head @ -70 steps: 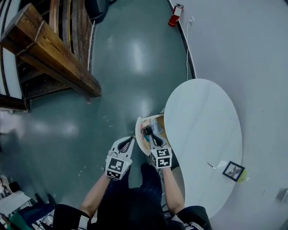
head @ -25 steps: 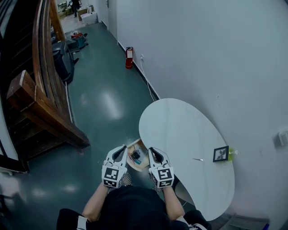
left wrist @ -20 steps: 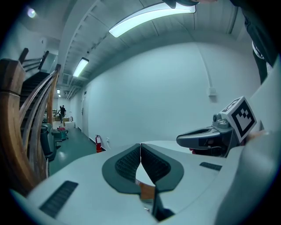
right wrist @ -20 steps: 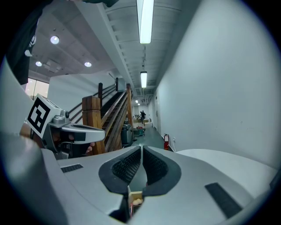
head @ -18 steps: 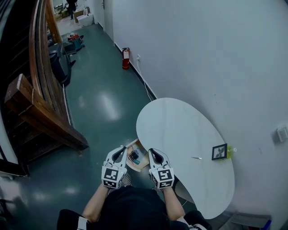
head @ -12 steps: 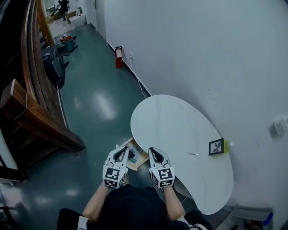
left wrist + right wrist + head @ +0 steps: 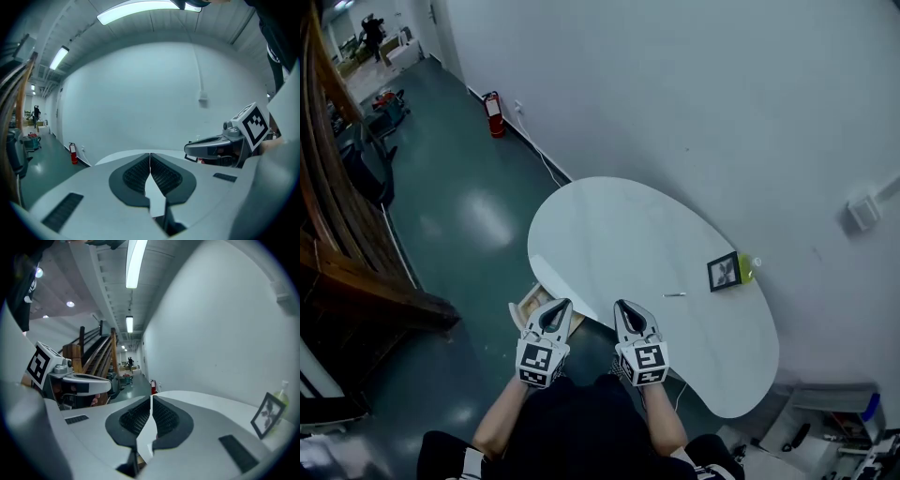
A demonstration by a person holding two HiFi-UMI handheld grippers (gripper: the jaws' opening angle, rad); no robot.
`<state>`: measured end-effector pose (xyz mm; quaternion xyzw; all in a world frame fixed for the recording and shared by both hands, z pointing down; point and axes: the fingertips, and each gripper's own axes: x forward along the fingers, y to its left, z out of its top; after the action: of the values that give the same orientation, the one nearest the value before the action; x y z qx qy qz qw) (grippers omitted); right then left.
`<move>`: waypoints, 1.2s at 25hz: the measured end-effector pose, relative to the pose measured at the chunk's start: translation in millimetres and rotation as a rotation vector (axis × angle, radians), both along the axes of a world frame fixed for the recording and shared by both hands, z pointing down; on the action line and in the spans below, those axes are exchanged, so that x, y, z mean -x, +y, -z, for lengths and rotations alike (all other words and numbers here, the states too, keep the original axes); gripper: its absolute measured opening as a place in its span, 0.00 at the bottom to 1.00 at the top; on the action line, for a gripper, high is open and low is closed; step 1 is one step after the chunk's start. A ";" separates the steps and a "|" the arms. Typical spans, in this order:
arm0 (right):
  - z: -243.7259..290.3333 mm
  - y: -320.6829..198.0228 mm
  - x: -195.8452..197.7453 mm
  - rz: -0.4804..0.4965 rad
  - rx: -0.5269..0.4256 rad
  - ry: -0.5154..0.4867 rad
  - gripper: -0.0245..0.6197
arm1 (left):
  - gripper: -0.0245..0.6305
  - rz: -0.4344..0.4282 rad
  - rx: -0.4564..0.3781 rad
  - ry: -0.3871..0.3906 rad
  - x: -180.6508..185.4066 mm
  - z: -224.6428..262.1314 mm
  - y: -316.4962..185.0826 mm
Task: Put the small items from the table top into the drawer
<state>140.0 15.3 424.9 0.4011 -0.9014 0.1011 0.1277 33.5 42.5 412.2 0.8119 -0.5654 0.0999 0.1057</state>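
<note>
Standing against a plain white wall (image 7: 694, 84) on a dark green floor (image 7: 459, 216), a white oval table (image 7: 609, 234) is seen. A small metal item (image 7: 674, 294) and a framed picture (image 7: 724, 272) are set on it, well apart from the open drawer (image 7: 531, 306) at its left edge. The fingers of the left gripper (image 7: 560, 306) and right gripper (image 7: 623, 307) are pressed together, with nothing pinched.
</note>
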 end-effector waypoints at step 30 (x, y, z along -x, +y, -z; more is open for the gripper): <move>-81.4 -57.4 -252.5 -0.370 0.141 0.010 0.10 | 0.07 -0.354 0.139 -0.001 -242.6 -75.1 -90.9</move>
<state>392.5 -42.1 506.3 0.5504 -0.8024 0.1839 0.1393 276.0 -48.4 487.2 0.8893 -0.4056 0.1562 0.1419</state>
